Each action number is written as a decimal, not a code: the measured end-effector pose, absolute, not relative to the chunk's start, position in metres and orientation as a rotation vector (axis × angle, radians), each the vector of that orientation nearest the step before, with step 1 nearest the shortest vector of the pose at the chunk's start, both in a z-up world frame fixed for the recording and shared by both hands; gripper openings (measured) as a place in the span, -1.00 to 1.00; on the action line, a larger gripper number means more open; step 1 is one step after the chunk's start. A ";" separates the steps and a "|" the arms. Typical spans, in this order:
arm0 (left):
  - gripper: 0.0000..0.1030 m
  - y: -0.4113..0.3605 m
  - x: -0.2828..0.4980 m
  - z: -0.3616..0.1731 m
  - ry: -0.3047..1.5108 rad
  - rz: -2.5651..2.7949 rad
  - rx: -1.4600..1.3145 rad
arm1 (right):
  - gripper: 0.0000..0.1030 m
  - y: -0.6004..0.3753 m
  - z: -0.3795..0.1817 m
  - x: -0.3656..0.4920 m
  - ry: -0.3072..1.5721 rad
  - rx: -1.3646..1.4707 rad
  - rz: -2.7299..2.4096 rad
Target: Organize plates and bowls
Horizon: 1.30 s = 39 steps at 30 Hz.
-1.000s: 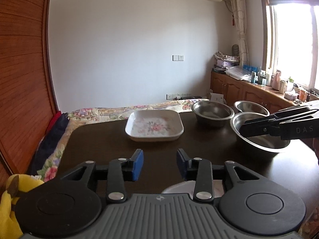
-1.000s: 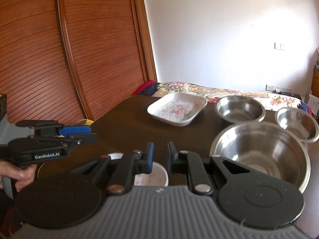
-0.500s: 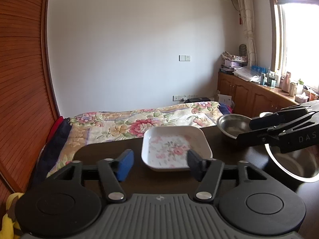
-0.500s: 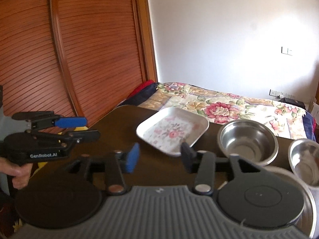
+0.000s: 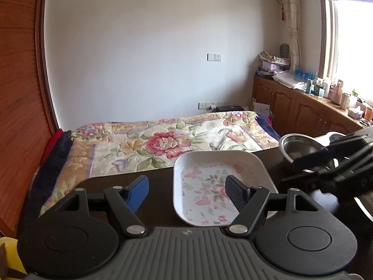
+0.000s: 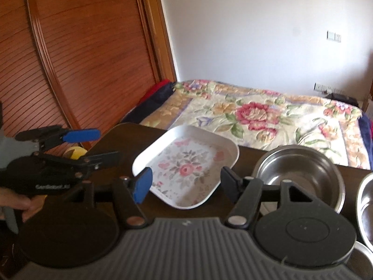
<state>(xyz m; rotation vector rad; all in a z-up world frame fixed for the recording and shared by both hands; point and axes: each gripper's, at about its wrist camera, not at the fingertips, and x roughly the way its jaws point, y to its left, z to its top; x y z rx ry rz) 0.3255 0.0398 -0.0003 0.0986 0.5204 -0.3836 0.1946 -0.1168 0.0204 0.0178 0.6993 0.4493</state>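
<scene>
A white square plate with a flower print (image 5: 216, 182) (image 6: 186, 168) lies on the dark table (image 5: 153, 182) near its far edge. My left gripper (image 5: 187, 192) is open and empty, its fingers straddling the plate's near left part from above. My right gripper (image 6: 184, 184) is open and empty over the plate's near edge. A steel bowl (image 6: 300, 175) (image 5: 300, 147) stands right of the plate. Part of a larger steel bowl (image 6: 364, 210) shows at the right edge. The right gripper also shows in the left wrist view (image 5: 310, 163), the left one in the right wrist view (image 6: 93, 144).
A bed with a floral cover (image 5: 163, 137) lies just beyond the table's far edge. A wooden slatted wardrobe (image 6: 81, 58) stands at the left. Wooden cabinets with bottles (image 5: 314, 102) run under the window at the right.
Both grippers have moved forward toward the flower plate and opened wider. The round white plate near the front and the large bowl have dropped mostly out of view.
</scene>
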 end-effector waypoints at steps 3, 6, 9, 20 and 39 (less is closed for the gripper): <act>0.60 0.041 0.342 -0.009 0.558 -0.399 0.092 | 0.27 -0.114 0.015 0.204 0.743 0.033 0.473; 0.48 0.041 0.355 -0.017 0.580 -0.393 0.094 | 0.26 -0.111 0.011 0.210 0.774 0.041 0.476; 0.44 0.042 0.365 -0.024 0.600 -0.390 0.085 | 0.25 -0.107 0.005 0.216 0.798 0.025 0.464; 0.26 0.043 0.381 -0.036 0.640 -0.405 0.075 | 0.18 -0.103 -0.007 0.228 0.855 -0.035 0.424; -0.22 0.043 0.386 -0.042 0.677 -0.421 0.045 | -0.43 -0.099 -0.017 0.244 0.937 -0.126 0.394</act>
